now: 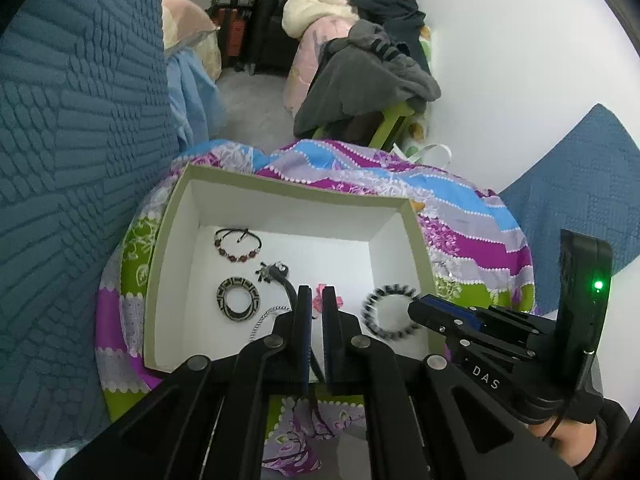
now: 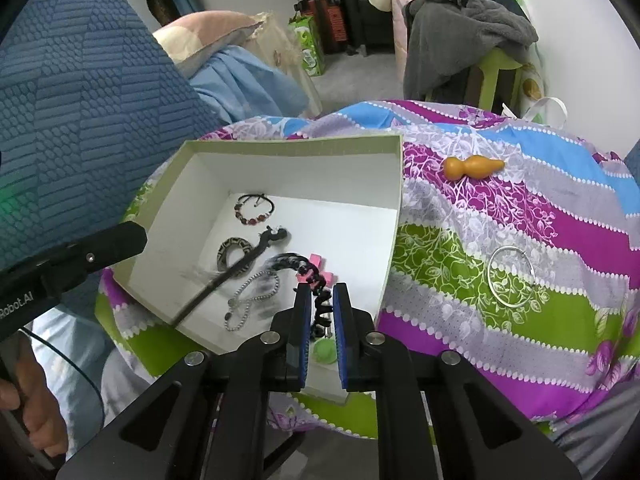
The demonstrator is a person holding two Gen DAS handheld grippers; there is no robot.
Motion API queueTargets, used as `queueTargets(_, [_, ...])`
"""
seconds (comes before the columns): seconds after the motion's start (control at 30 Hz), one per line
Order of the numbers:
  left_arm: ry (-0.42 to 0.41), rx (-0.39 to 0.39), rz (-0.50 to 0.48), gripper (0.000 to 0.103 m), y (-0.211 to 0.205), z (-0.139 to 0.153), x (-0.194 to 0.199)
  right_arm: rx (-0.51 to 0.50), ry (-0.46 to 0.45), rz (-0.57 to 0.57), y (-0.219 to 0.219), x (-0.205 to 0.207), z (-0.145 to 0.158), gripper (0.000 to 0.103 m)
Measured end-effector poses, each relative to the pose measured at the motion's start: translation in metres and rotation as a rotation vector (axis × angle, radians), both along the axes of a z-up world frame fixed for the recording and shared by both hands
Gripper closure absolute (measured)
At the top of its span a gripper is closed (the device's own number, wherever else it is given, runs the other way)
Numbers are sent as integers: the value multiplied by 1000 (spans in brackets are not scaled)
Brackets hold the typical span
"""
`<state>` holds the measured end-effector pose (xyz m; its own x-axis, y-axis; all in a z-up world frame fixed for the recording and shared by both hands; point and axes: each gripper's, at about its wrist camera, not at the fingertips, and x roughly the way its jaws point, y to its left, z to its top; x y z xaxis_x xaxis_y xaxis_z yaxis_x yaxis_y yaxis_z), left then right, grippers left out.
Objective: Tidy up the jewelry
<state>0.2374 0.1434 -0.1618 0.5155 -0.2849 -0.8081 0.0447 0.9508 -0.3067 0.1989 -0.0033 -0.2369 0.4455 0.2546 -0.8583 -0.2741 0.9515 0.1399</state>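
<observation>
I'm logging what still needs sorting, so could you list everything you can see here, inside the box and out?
box: 1, white inside with pale green rim, on the cloth
red-bead bracelet: 1, red and black, far left corner of box
patterned bangle: 1, black and cream, box floor
hair stick: 1, black, held by left gripper
silver bead chain: 1, silver, box floor
pink item: 1, pink, box floor
black-and-white bracelet: 1, in right gripper
silver bangle: 1, on cloth outside box
gourd: 1, orange, on cloth
cloth: 1, striped purple, green, blue
left gripper: black
right gripper: black
</observation>
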Motion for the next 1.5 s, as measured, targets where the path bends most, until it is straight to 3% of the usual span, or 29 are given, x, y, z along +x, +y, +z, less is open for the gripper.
queueTargets(0.07, [-11, 16, -3, 99, -2, 9, 0, 6, -14, -1, -1, 0, 7, 75])
queueTargets(0.3, [-77, 60, 21, 98, -6, 54, -7, 31, -111, 9, -8, -7, 60, 74])
queueTargets(0.53, [-161, 77, 27, 97, -14, 115, -19, 66, -271, 1, -25, -24, 142, 66])
queueTargets(0.57, [-179, 76, 26, 93, -16, 126, -22, 69, -291, -1, -27, -27, 152, 63])
queueTargets(0.63, [-207, 84, 28, 68, -21, 143, -26, 90, -342, -1, -33, -36, 178, 62])
queueTargets(0.67, [-227, 88, 33, 45, -23, 152, -30, 96, -358, -1, -35, -39, 185, 61])
queueTargets(0.7, [-266, 92, 40, 33, -26, 164, -36, 101, -378, -1, -38, -44, 196, 61])
queueTargets(0.73, [-287, 96, 43, 30, -28, 172, -41, 107, -398, 4, -40, -49, 206, 61])
queueTargets(0.93, [-354, 131, 70, 28, -41, 215, -68, 125, -490, 37, -48, -82, 249, 55])
queueTargets(1.03, [-387, 149, 95, 21, -46, 232, -85, 137, -537, 38, -54, -102, 265, 49])
queueTargets(1.1, [-406, 156, 104, 21, -49, 240, -97, 135, -564, 31, -57, -112, 271, 32])
queueTargets(1.13, [-413, 163, 109, 21, -50, 245, -103, 137, -580, 25, -58, -119, 274, 29])
queueTargets(1.23, [-428, 179, 116, 20, -50, 251, -120, 148, -607, 23, -62, -133, 280, 26])
queueTargets(1.3, [-432, 188, 125, 19, -50, 252, -130, 136, -621, 20, -63, -140, 279, 13])
queueTargets(1.4, [-422, 192, 150, 19, -45, 246, -139, 133, -630, 14, -63, -150, 274, 3])
queueTargets(1.5, [-399, 191, 161, 19, -41, 236, -146, 132, -619, 6, -62, -156, 265, 1])
